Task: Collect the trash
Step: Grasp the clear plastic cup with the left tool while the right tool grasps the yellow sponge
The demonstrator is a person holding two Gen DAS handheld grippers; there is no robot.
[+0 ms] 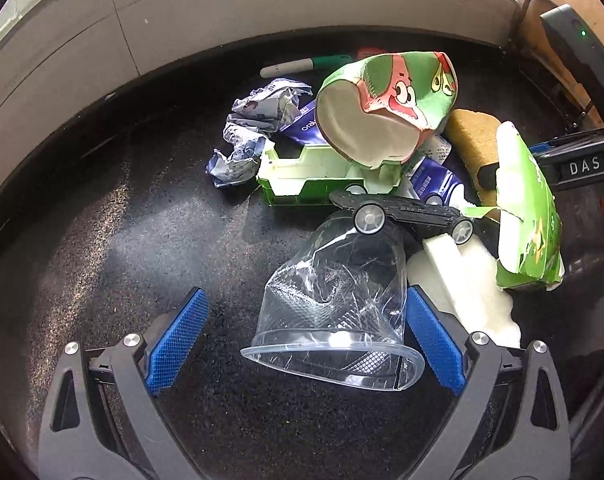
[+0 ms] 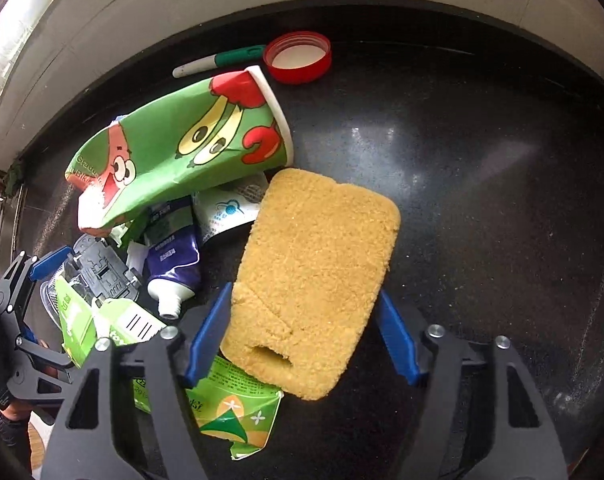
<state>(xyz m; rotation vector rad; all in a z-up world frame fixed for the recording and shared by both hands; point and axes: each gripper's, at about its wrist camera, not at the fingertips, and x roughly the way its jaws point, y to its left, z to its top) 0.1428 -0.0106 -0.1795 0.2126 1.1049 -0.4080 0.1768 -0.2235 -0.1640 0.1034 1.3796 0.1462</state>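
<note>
A crushed clear plastic cup lies between the fingers of my left gripper, which is open around it; its right pad is at the cup's side. A yellow sponge lies between the fingers of my right gripper, which is open around it. Behind lie a green cartoon paper cup, a torn green carton, a toothpaste tube, crumpled paper and a black toy car.
The pile sits on a dark speckled counter against a grey wall. A green marker and a red lid lie at the back. A green plastic bin and white foam sit in the pile.
</note>
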